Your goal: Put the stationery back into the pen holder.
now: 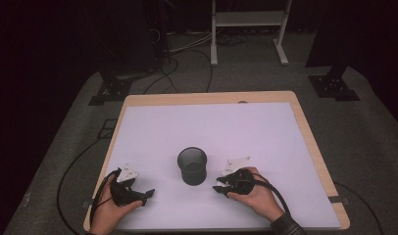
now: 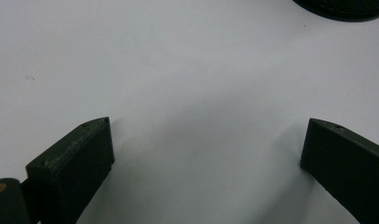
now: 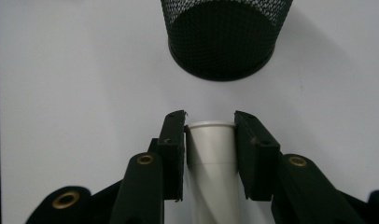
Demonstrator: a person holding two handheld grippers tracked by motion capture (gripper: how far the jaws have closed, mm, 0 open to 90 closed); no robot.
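Our left gripper (image 1: 149,194) rests near the table's (image 1: 305,128) front left corner, its jaws spread wide over bare white surface with nothing between them. Moving right, the black mesh cup (image 1: 192,166) stands upright near the middle of the table, between our two hands. Further right, our right gripper (image 3: 210,122) is clenched on a pale grey tube (image 3: 211,154), which lies along the jaws with its open end pointing toward the cup, just short of its base. We judge the step in hand is dropping the tube into the cup. To do it well, we lift clear above the rim, tip the tube upright, centre it over the opening, and release only then, so the light cup is not knocked
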